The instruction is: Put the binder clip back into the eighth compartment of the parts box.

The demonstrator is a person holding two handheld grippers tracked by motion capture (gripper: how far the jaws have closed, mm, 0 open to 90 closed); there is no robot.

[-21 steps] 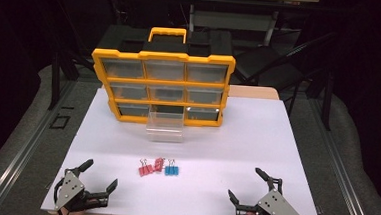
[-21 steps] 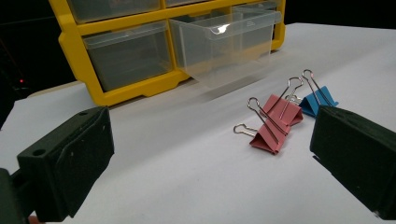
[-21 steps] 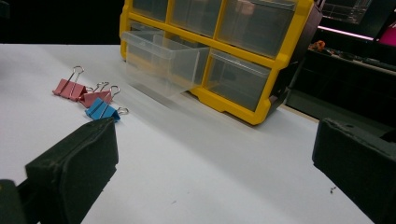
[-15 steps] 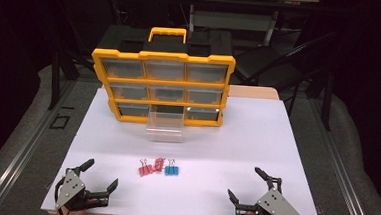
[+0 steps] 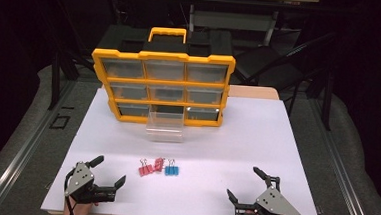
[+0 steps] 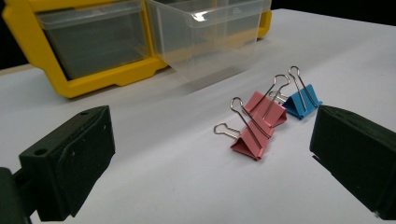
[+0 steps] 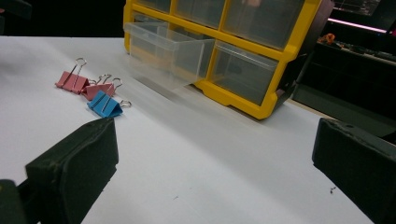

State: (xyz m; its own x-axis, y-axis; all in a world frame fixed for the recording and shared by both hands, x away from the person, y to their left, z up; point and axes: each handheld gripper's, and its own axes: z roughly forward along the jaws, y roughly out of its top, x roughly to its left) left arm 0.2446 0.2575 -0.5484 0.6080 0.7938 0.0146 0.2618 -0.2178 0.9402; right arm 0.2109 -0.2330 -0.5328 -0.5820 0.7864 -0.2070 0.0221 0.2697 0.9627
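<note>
Now | left gripper (image 5: 108, 174) spread wide, empty | right gripper (image 5: 244, 187) likewise (idle) | binder clips (image 6: 261, 121) just ahead between left jaws | light, stiff, springy, probably slippery wire loops; pinch the coloured body

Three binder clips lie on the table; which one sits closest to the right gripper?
The blue binder clip, the single blue one, at the row's end toward the right gripper; the two pink binder clips lie beyond it, toward the left gripper.
</note>
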